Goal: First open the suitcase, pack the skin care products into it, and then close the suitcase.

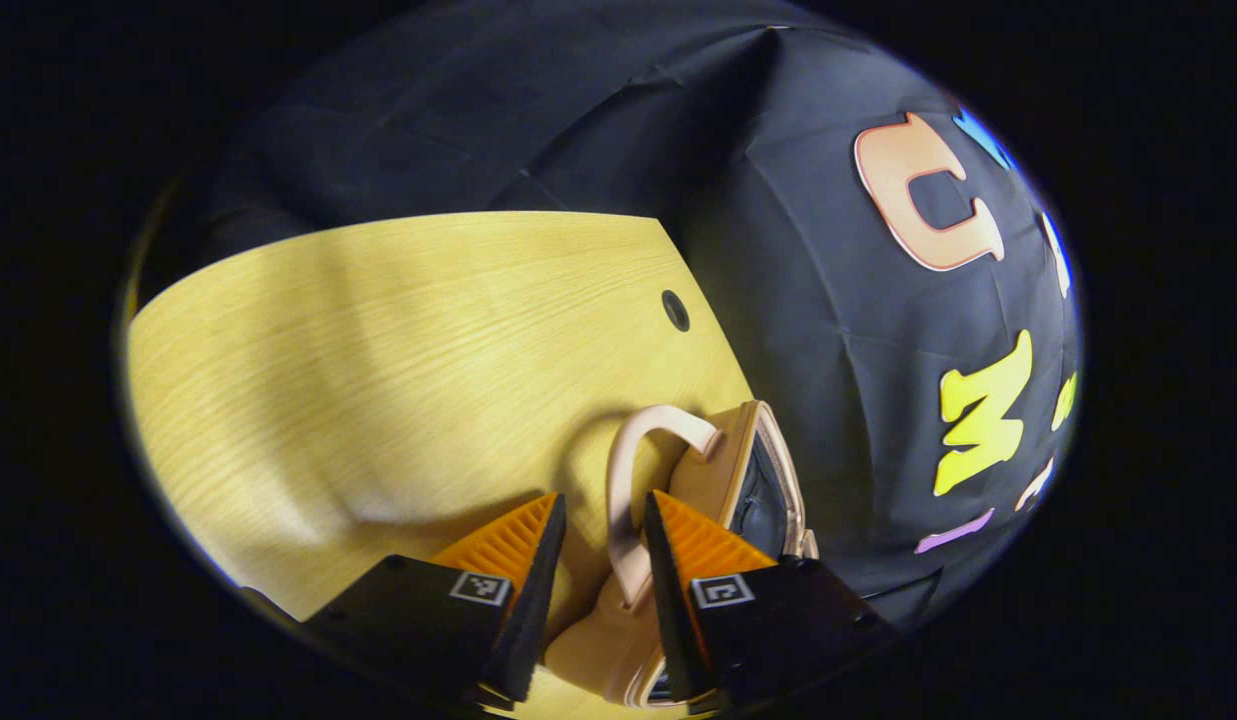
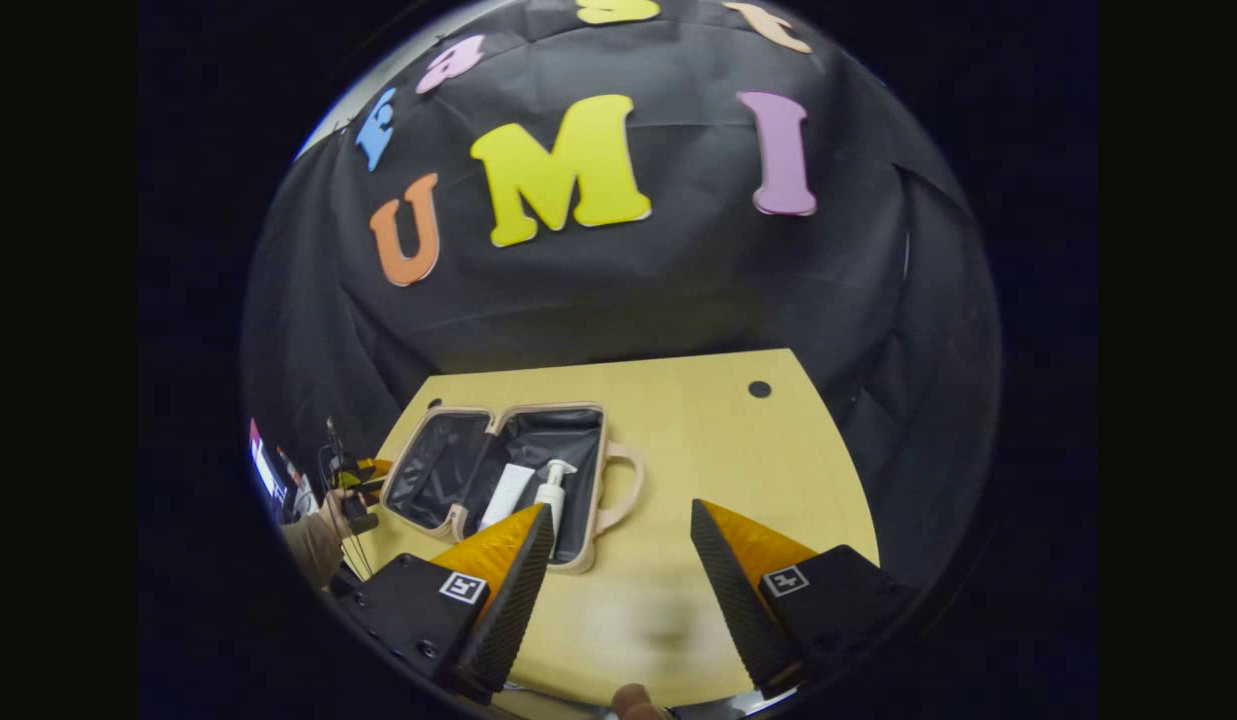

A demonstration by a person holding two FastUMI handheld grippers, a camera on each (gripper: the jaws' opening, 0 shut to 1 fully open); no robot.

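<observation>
**benchwatcher:** ok so where's everything sitting? In the right gripper view the small pale pink hard-shell suitcase is lying wide open on the light yellow wood-grain bench, both halves flat, dark lining facing up. It's toward the bench's left side in that view, with its curved pink carry handle sticking out on the right edge.

**umi_lurker:** yep, and the skin care stuff is inside the half next to the handle: a white pump bottle and a white squeeze tube lying just beside each other. The other half looks empty-ish, just lining, can't make out more.

**benchwatcher:** grippers?

**umi_lurker:** right gripper hangs over bare bench in front of the case, jaws spread wide, nothing between them. The left gripper is right at the suitcase, seen edge-on in the left gripper view. Its jaws are apart and the handle loop runs up through the gap. One finger looks close to the strap, but I can't tell if either is actually pressing on it, so I wouldn't call it a grip.

**benchwatcher:** I also see a hand in a tan sleeve at the far left of the right gripper view, by the case's outer half. There's a small dark round hole in the bench near its back corner too.
</observation>
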